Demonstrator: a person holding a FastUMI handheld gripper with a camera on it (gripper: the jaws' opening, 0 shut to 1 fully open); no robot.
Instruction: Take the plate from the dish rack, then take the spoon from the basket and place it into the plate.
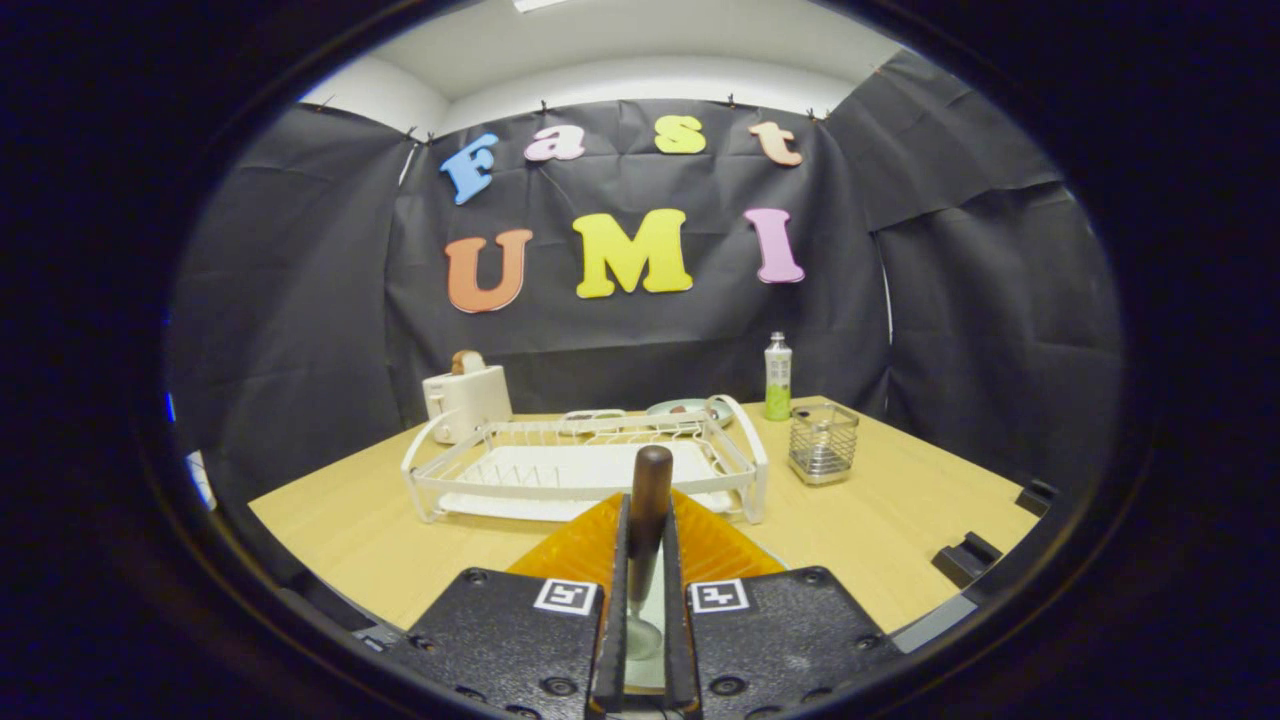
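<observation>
Your black claw [646,640], with a black-and-white square marker on each finger, grips a spoon [647,520] with a dark brown handle. Below lies an orange ribbed plate [580,545]. You face a white dish rack [585,470], a light wood table [880,520], a white toaster [466,400], a green-and-white bottle [778,378] and a silver wire basket [823,443].

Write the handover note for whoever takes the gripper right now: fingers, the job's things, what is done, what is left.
Gripper: shut on the spoon, dark handle pointing up and forward, bowl down between the fingers.
Plate: orange, out of the dish rack, lying on the table directly under the fingers.
Basket: wire, right of the rack, beyond the fingers.
Done: plate out, spoon taken.
Left: lower the spoon into the plate and release.
</observation>
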